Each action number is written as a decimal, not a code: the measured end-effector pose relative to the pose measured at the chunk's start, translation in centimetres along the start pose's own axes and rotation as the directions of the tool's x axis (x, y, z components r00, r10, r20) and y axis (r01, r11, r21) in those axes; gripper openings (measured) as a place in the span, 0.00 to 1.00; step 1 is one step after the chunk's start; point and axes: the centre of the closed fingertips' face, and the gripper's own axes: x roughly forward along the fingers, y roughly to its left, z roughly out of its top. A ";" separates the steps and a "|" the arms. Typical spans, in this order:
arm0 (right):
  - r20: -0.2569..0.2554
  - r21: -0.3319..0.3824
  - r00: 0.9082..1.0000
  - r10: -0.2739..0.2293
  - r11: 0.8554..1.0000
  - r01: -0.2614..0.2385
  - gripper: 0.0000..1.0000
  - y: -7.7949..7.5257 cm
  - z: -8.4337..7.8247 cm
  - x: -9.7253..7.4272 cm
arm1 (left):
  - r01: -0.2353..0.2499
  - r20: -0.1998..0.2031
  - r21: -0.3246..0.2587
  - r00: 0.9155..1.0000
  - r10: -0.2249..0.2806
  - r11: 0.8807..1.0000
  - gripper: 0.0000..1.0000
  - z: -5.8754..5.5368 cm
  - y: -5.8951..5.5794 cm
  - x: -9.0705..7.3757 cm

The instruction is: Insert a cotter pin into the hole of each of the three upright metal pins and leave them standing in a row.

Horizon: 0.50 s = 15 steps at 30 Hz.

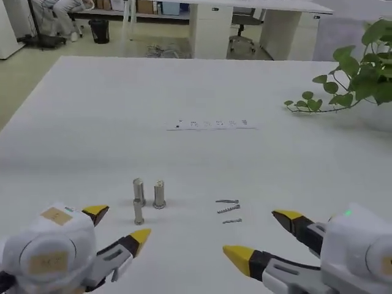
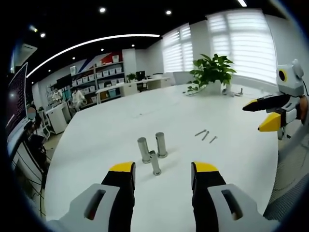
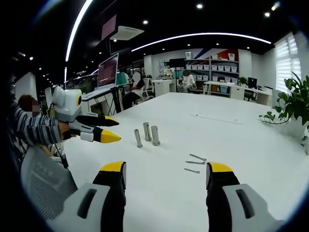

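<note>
- Three short silvery metal pins stand upright in a tight cluster on the white table top [image 1: 202, 92]. Two are side by side [image 1: 139, 191] [image 1: 159, 195], and the third [image 1: 138, 211] is at 6 o'clock of the left one.
- Three thin wire cotter pins [image 1: 228, 209] lie loose and stacked in a short column at 3 o'clock of the cluster, well apart from it.
- The left gripper view puts the metal pins [image 2: 161, 144] dead ahead at 12 o'clock, the cotter pins [image 2: 205, 135] at 1 o'clock, and the right gripper [image 2: 256, 117] at 3 o'clock before window blinds.
- The right gripper view sets the cotter pins [image 3: 195, 162] just ahead, the metal pins [image 3: 147, 131] at 11 o'clock, and the left gripper [image 3: 116, 130] at 9 o'clock, with a striped sleeve [image 3: 34, 128] behind it.
- The head view adds a small printed strip [image 1: 211, 124] at 12 o'clock and a leafy green plant [image 1: 361, 73] at 2 o'clock by the far right edge.
- Bare table surrounds both groups on every side, and all table edges are far off.
- The left gripper [image 1: 117, 223] hovers at 7 o'clock of the cluster and the right gripper [image 1: 262, 234] at 5 o'clock of the cotter pins. Both point inward, their yellow-tipped jaws spread wide with nothing between them.
</note>
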 end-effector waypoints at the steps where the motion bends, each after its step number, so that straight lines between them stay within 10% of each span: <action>1: -0.002 0.005 1.000 0.000 1.000 0.000 0.64 -0.1 0.0 0.1 | 0.003 0.002 0.003 1.000 -0.003 1.000 0.42 0.0 0.2 0.5; 15: -0.032 0.031 0.999 0.003 1.000 -0.002 0.61 -0.3 -1.0 1.8 | 0.079 -0.027 0.026 0.997 -0.079 0.997 0.27 -0.9 1.4 4.9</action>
